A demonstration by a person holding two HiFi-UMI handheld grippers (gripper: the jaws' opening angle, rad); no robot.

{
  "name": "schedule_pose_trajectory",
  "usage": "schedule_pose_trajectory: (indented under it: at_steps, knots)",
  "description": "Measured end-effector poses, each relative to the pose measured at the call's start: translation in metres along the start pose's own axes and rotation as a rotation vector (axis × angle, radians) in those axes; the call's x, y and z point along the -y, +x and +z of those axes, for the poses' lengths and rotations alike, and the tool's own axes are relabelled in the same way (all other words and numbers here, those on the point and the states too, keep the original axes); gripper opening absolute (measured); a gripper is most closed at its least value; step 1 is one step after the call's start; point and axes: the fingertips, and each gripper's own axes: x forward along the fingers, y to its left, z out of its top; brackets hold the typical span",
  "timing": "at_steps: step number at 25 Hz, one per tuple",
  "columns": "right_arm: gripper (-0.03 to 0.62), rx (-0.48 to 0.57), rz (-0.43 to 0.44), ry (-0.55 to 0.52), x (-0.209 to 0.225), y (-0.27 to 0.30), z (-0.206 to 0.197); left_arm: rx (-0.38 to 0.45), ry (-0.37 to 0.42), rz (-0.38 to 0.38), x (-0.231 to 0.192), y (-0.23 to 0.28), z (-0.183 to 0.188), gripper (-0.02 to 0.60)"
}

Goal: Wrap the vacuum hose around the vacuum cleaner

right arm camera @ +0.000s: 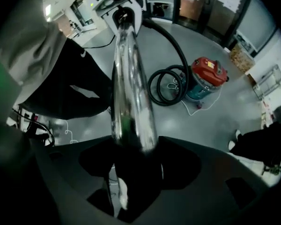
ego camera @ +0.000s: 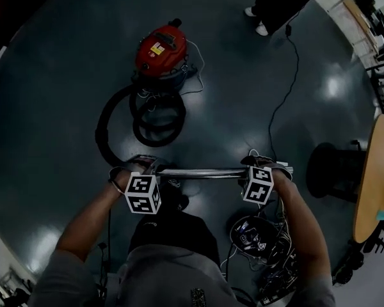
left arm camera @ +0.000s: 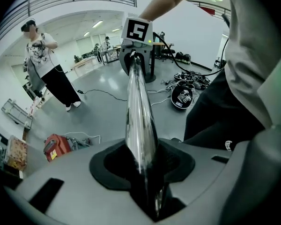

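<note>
near the person's legs (ego camera: 173, 230), left claw (ego camera: 139, 165) clamps the metal wand (ego camera: 201, 171); right claw (ego camera: 261, 163) gapes loose around it, so that end may drop.

Mirror-bright metal tube (ego camera: 201, 172), matt black hose (ego camera: 109, 123), glossy grey floor (ego camera: 51, 75)

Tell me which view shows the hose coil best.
Head view: the hose lies in full loops on the floor before the vacuum, seen from above. The right gripper view shows the hose smaller, at a slant. The left gripper view shows only the vacuum, small.
</note>
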Motion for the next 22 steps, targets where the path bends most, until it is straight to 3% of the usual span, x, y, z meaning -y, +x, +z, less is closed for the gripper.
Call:
schedule_pose_trajectory:
  at_steps: [3, 4, 5, 6, 12, 16, 19, 22]
  knots:
    - [0.26, -0.08, 0.058, -0.148, 0.003, 0.029, 0.005, -0.001, -0.034, -0.011, -0.006, 0.008, -0.017, 0.15]
    - [0.219, -0.095, 0.05, -0.189, 0.008, 0.038, 0.007, -0.009, -0.035, -0.014, -0.007, 0.012, -0.024, 0.15]
    - [0.122, -0.103, 0.035, -0.221, 0.012, 0.047, 0.009, -0.019, -0.034, -0.018, -0.008, 0.016, -0.031, 0.15]
    - [0.067, -0.104, 0.027, -0.238, 0.015, 0.057, 0.012, -0.032, -0.035, -0.024, -0.009, 0.022, -0.038, 0.15]
    - [0.063, -0.067, 0.08, -0.265, 0.019, 0.105, 0.021, -0.09, -0.114, -0.053, 0.002, 0.063, -0.074, 0.15]
    - [0.063, -0.083, 0.073, -0.293, 0.03, 0.139, 0.01, -0.131, -0.198, -0.001, 0.0, 0.094, -0.085, 0.176]
    - [0.063, -0.081, 0.047, -0.3, 0.042, 0.165, -0.001, -0.11, -0.328, 0.052, -0.01, 0.113, -0.081, 0.247]
    - [0.063, -0.055, 0.021, -0.302, 0.054, 0.195, -0.01, -0.092, -0.461, 0.144, -0.021, 0.132, -0.077, 0.249]
